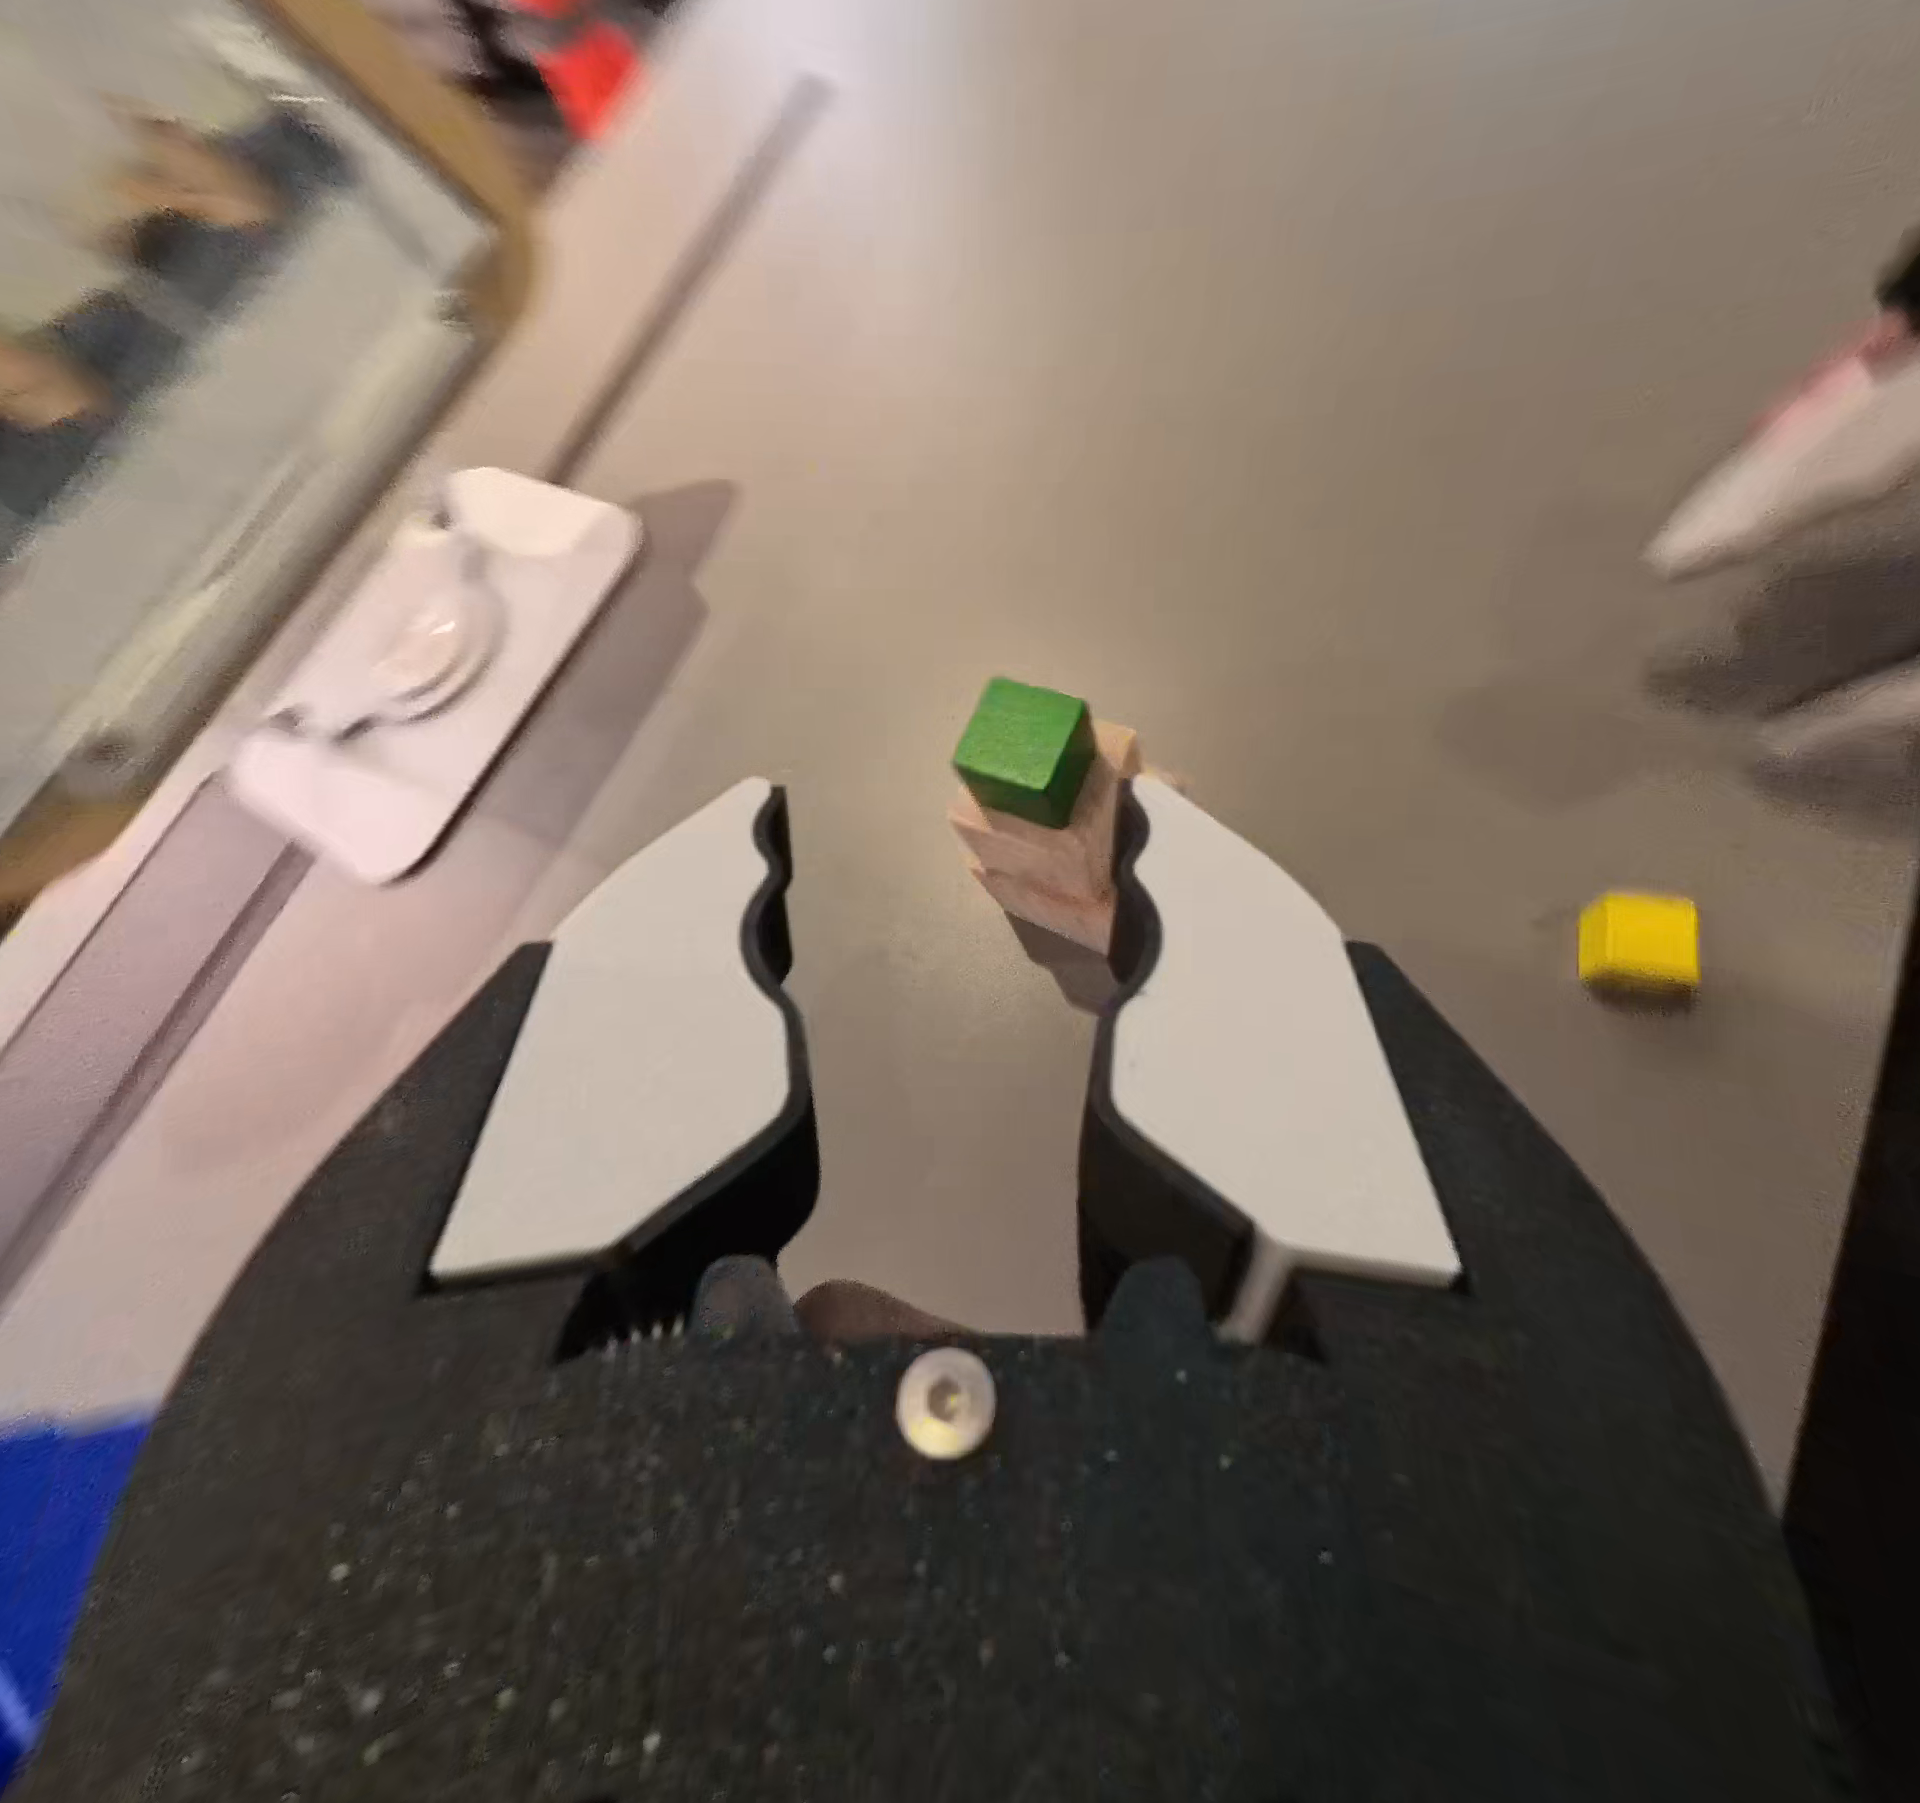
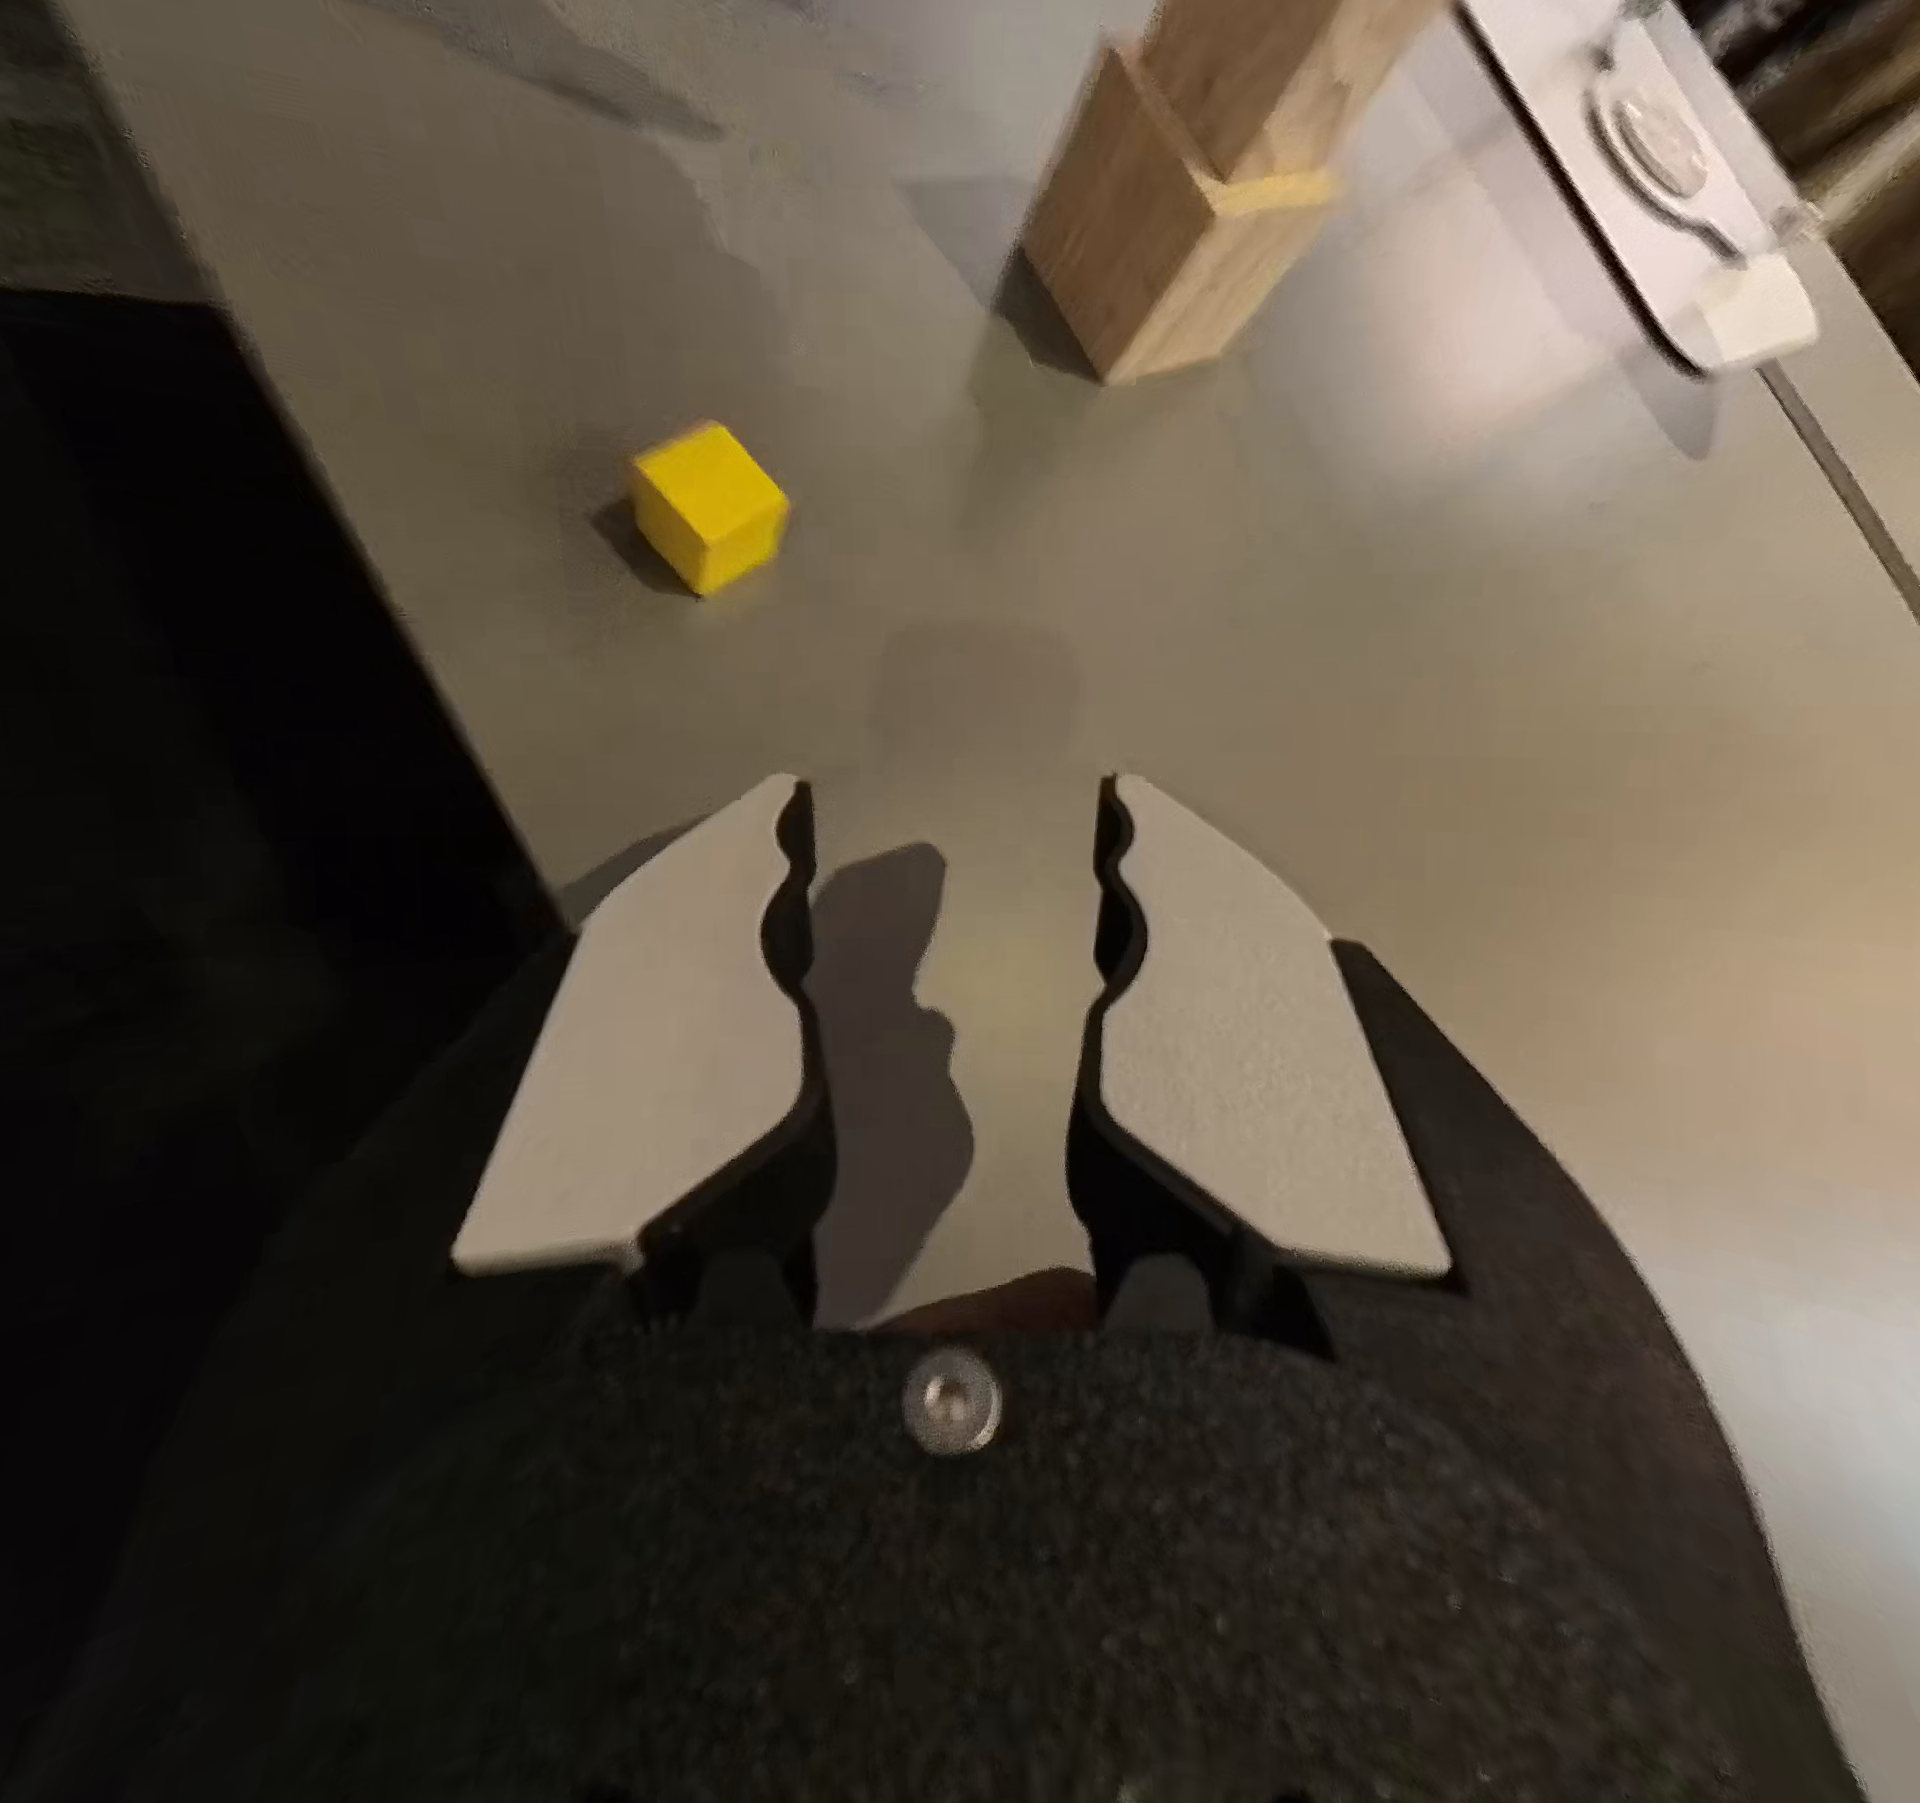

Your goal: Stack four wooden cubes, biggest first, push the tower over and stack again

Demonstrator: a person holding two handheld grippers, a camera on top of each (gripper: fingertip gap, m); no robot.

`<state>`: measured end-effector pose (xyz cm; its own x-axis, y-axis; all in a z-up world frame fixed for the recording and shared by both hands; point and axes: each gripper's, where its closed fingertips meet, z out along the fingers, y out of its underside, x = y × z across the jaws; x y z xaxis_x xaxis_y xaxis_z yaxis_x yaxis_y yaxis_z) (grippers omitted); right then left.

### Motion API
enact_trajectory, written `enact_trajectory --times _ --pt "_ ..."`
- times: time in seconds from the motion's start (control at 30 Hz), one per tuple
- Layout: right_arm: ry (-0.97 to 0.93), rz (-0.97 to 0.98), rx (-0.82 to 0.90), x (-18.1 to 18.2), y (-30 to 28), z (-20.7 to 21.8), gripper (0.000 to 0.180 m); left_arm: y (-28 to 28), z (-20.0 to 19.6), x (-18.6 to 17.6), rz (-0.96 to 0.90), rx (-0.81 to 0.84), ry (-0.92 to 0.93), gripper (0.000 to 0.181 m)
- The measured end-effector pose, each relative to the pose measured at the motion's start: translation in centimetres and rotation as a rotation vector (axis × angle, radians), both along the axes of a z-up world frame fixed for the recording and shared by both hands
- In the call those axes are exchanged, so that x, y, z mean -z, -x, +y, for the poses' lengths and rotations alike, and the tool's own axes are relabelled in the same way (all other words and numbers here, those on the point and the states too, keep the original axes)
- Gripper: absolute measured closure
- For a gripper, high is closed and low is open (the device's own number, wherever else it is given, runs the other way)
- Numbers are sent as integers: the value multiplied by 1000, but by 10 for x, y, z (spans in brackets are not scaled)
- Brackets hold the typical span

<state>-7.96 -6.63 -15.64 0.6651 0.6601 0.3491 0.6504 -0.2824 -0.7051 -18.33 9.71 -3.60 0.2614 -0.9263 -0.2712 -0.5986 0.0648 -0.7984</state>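
I see a tower of three cubes standing on the grey worktop point(image 2: 1299, 714): two plain wood cubes, the bigger one point(image 2: 1153, 247) at the bottom, a smaller one point(image 2: 1278, 39) on it, and a green cube point(image 1: 1023, 751) on top. The yellow cube point(image 2: 710, 510) lies alone on the worktop, well apart from the tower and near the worktop's edge.

My left gripper point(image 1: 956, 797) hovers above the tower, jaws wide and holding nothing. My right gripper point(image 2: 954, 792) is also wide and holding nothing, low over bare worktop, with the yellow cube ahead to its left.

I judge the stack is three of four. Next, I must bring the right gripper to the yellow cube, close on it squarely, and set it gently on the green cube without jolting the tower. A white plate point(image 1: 436, 673) lies off to the side.
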Motion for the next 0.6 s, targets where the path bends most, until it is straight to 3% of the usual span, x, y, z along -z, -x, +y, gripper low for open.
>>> enact_trajectory --times 0.13,0.2,0.33,0.47,0.6 --pt "33 -108 -294 -9 35 -6 130 42 -26 15 -193 -371 -96 129" --pt "52 -177 -460 -13 57 -3 145 52 -47 35 -185 -458 -146 132" --pt "251 -299 -596 -5 75 6 130 54 -80 73 -137 -469 -152 134" --pt "438 -397 -635 15 73 8 130 58 -96 93 -145 -472 -68 135" --pt "474 -408 -675 27 81 9 158 70 -92 94 -145 -507 -76 135"
